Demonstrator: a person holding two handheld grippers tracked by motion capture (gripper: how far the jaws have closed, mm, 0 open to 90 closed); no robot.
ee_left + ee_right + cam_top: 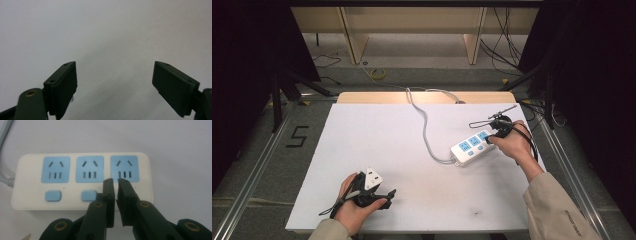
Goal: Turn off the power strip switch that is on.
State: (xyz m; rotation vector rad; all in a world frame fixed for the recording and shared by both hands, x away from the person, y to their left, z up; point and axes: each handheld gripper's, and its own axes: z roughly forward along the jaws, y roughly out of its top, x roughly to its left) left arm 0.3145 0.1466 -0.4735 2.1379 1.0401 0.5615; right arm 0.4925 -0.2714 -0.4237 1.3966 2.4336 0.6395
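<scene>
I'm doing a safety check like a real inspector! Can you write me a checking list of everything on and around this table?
Surface: white table, a faint dark speck near its front edge.
Job's things: white power strip with three blue sockets and blue buttons, lying flat at the right.
Clutter: nothing seen.
Grippers: left gripper jaws wide apart over bare table, holding nothing; right gripper jaws nearly together, tips over the power strip's end button spot, which they hide.
Cables: the strip's grey cord runs off the far edge; black gripper cable loops by the right hand.
Surroundings: grey floor with yellow cable coil, wooden table legs, dark curtains at both sides.
</scene>
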